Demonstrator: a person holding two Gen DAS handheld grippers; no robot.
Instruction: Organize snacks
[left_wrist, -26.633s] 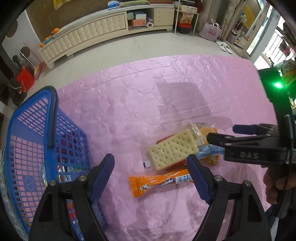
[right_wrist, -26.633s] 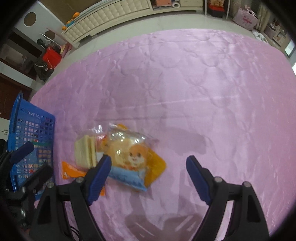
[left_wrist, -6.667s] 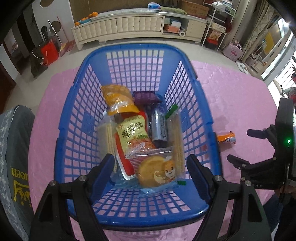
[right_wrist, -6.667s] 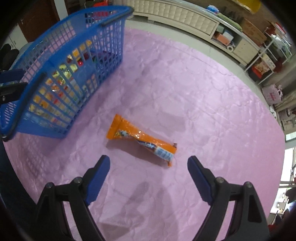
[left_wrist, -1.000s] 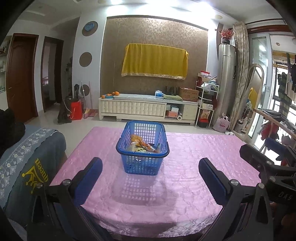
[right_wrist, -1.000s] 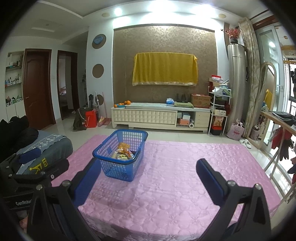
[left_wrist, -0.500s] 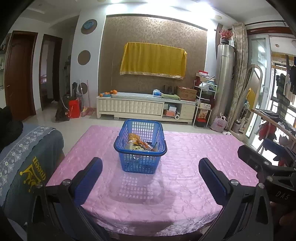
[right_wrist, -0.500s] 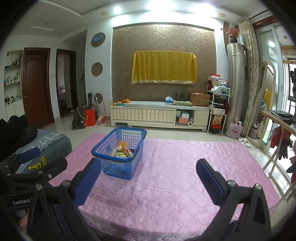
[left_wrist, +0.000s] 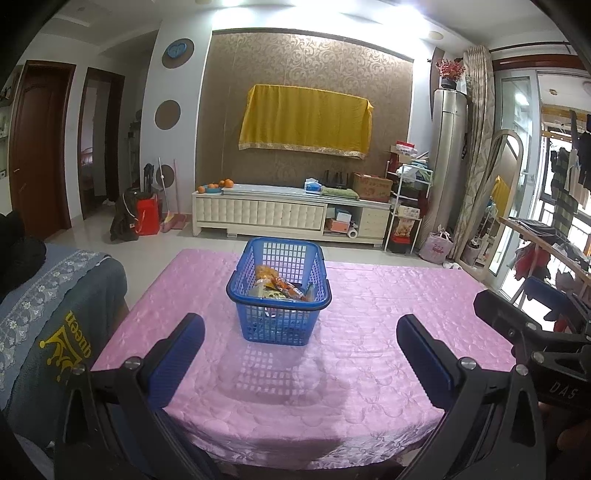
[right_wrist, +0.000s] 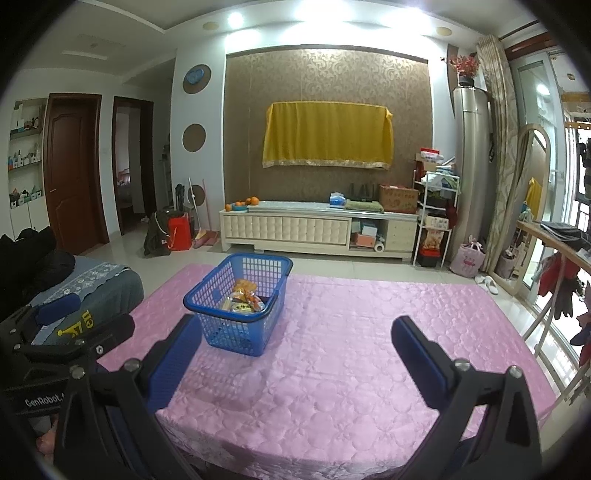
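Snacks (left_wrist: 277, 287) in basket (left_wrist: 279, 322), grippers clear

The grey cover (left_wrist: 55, 325) left of the table (left_wrist: 295, 387) reads "queen". The right gripper (left_wrist: 546, 354) beside it bears "DAS"; the left gripper (right_wrist: 66, 343) bears "GenRobot".

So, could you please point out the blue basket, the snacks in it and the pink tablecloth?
blue basket (left_wrist: 277, 326): left wrist view, front wall.
snacks (right_wrist: 242, 300): right wrist view, top of the pile.
pink tablecloth (right_wrist: 347, 354): right wrist view, bare middle.
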